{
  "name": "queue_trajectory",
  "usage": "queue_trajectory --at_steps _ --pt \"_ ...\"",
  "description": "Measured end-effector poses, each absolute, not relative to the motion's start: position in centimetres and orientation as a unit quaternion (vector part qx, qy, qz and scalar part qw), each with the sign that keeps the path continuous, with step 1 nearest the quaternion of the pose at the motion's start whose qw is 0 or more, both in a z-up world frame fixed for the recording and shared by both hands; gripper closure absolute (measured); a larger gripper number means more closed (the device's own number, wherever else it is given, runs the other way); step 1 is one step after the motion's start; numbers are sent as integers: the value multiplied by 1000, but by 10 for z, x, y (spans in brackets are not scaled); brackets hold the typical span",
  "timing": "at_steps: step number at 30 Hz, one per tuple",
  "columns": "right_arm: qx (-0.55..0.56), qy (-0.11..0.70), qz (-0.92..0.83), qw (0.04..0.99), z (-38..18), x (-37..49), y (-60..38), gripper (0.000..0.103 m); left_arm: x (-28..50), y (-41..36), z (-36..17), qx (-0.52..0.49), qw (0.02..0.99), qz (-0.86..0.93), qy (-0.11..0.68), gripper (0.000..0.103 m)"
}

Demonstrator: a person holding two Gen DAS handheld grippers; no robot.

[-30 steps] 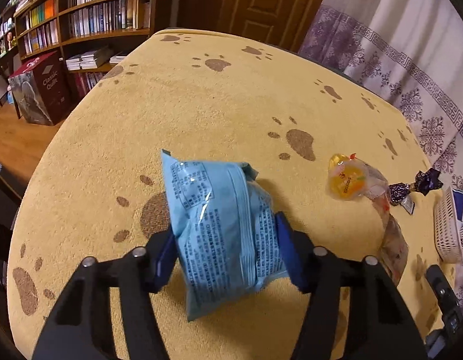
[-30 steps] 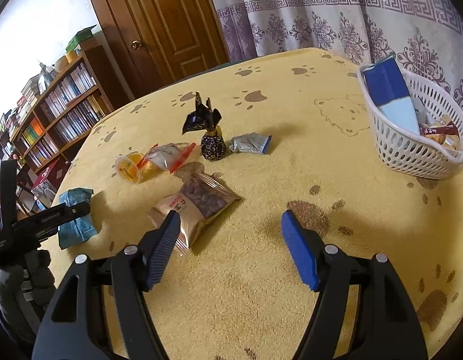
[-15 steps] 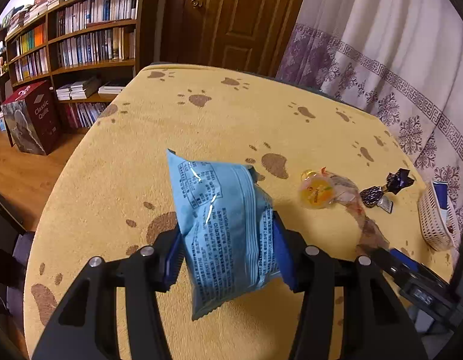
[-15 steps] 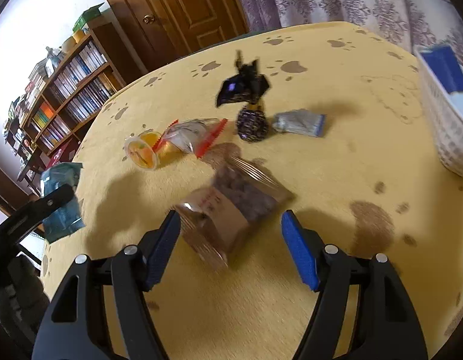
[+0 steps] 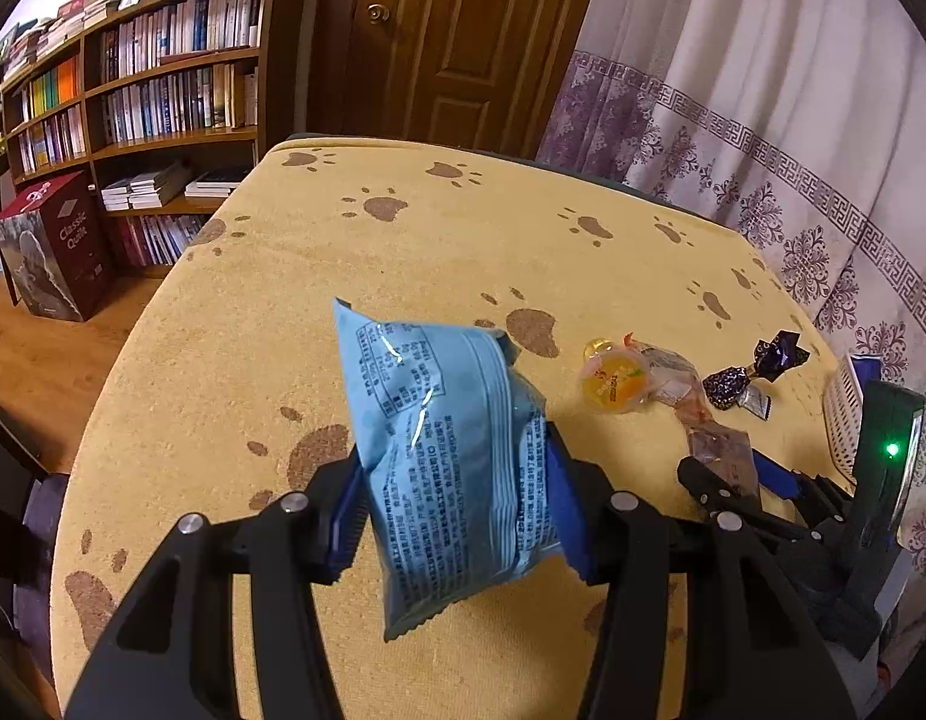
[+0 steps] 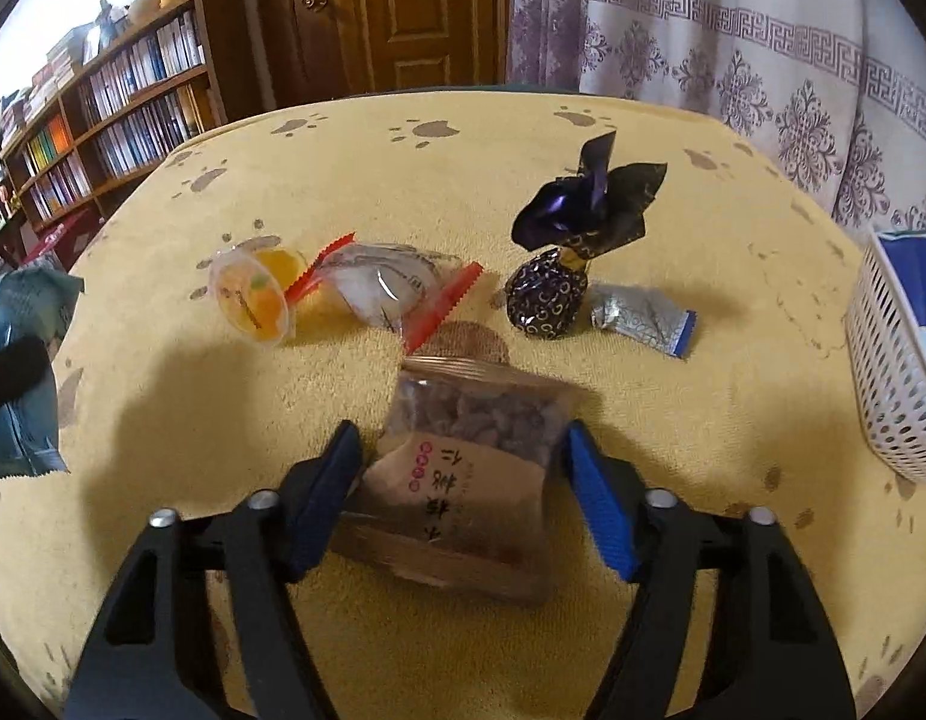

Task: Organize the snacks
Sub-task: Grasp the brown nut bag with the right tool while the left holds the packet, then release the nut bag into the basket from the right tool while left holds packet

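While the left tongs (image 5: 456, 501) keep the light blue snack bag (image 5: 444, 450) clamped between their blue pads and carry it higher above the surface (image 5: 402, 252) than a second ago, the bigger change is on the other side: the right tongs (image 6: 463, 492) have swung away from the bare cloth near the white basket (image 6: 895, 390) and now straddle the brown nut pouch (image 6: 469, 480). A second ago that pouch lay ahead and to the left of them; now it sits between the two blue pads, with the jaws spread wide and a visible gap on each side, so nothing is gripped yet. The pouch lies flat on the surface, its clear window end pointing away from the camera.

The other snacks lie toward the far edge beyond the pouch: an orange jelly cup (image 6: 252, 300), touching a clear packet with red ends (image 6: 384, 294), then a dark foil-wrapped chocolate (image 6: 547, 294) with a small silver and blue packet (image 6: 643, 318) just beside it. The basket stands at the right edge of the surface and already holds a blue and white pack (image 6: 919, 282). The left wrist view shows the right tool low over the pouch, close beside the raised blue bag.

This suggests both hands are now working at once: one bag lifted and ready to travel, a second lined up for a pinch. The likely next step is closing on the pouch, then carrying both toward the basket; the thin flat pouch may slip unless the pads close low on its edges.
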State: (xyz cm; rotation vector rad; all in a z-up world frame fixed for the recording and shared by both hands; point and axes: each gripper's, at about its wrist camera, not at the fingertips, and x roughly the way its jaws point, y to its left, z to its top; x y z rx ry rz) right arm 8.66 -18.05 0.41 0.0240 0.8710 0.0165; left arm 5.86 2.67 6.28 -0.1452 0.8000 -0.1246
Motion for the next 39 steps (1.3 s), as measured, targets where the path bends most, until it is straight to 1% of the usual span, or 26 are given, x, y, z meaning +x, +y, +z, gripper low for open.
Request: queue_trajectory --at_steps 6,25,39 --pt "12 418 16 908 5 77 -184 45 57 22 64 -67 917 -66 389 50" --pt "91 351 -5 932 57 28 -245 45 44 -12 81 -37 923 -87 373 50" --pt "129 324 -43 936 71 6 -293 45 38 -40 89 -10 924 -102 367 50"
